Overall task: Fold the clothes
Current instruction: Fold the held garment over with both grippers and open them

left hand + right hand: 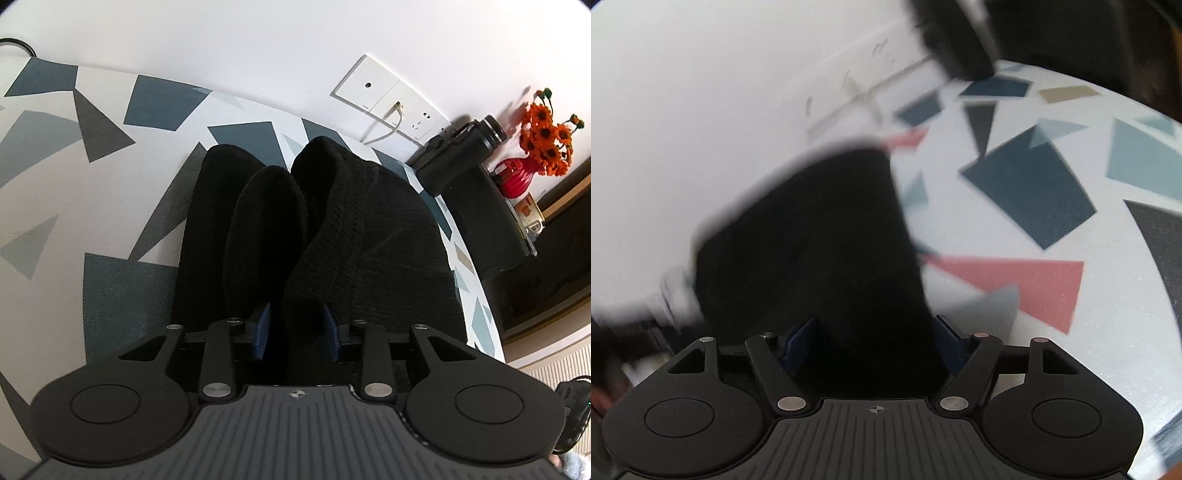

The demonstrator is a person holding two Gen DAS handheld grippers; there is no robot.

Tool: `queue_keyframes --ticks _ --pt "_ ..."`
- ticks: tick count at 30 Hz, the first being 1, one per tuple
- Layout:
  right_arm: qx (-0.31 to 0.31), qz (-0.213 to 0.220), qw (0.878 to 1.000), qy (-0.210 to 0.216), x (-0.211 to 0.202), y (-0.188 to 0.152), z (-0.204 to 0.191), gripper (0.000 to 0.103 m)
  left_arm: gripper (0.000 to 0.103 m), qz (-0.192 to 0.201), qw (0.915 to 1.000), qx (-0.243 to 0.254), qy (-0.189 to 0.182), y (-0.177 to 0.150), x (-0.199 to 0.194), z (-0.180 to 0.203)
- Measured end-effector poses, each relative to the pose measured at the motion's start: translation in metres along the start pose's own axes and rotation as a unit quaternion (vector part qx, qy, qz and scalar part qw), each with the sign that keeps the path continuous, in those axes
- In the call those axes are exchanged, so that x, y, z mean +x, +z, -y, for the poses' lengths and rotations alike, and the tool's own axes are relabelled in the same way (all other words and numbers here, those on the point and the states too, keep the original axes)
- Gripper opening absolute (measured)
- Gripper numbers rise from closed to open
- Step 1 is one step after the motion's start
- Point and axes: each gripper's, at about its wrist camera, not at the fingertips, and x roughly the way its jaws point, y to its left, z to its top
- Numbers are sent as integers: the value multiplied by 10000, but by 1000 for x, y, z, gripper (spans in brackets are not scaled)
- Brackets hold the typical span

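A black knitted garment [369,229] lies in thick folds on the table with a geometric-patterned cloth [110,280], reaching back toward the white wall. My left gripper [295,328] is at the garment's near end. Its blue pads [262,328] are close together on a raised fold, which fills the gap between them. The right wrist view is motion-blurred. There the black garment [820,229] runs from the wall side down between the jaws of my right gripper [875,338]. Those jaws stand wide apart, and the blue pads [799,339] flank the cloth without squeezing it.
A white wall socket plate [388,99] with a plugged-in white cable is behind the table. To the right, a black box-like unit [476,206] carries a dark cylindrical device [465,140] and a red vase [515,175] of orange flowers [546,129]. The table's right edge curves close by the garment.
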Motion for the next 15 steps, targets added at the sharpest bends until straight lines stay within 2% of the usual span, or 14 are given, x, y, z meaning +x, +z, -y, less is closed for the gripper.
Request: queue_keyframes --ticks 2,4,6,7,8,9,10,11,13,15 --pt "-186 -61 9998 42 -3 2 0 52 33 14 10000 33 -18 -2 -1 -1" --pt "-445 -128 9989 7 -6 3 -2 47 34 34 10000 10 -56 -3 -1 -3" --pt "-847 -167 9962 -101 -7 1 -7 46 35 52 9999 20 -88 -3 -2 -4" --pt "-835 -193 9963 -107 -8 4 -7 48 41 84 9998 174 -61 -2 -4 0" --pt "-733 -233 9970 -99 -8 7 -5 53 49 115 9994 329 -33 -2 -7 3" --pt "-609 -250 9978 -85 -9 10 -4 56 73 167 9987 481 0 -2 -10 6" --pt "-513 -212 9984 -67 -10 12 -4 65 94 284 9976 622 52 -2 -15 9" --pt "-455 -133 9989 -54 -12 14 -6 80 100 397 9964 738 107 -1 -21 11" --pt "-473 134 9988 -42 -16 19 -8 102 101 577 9950 781 221 3 -28 9" --pt "-531 347 9980 -4 -17 25 -8 102 101 517 9968 564 212 10 -28 -2"
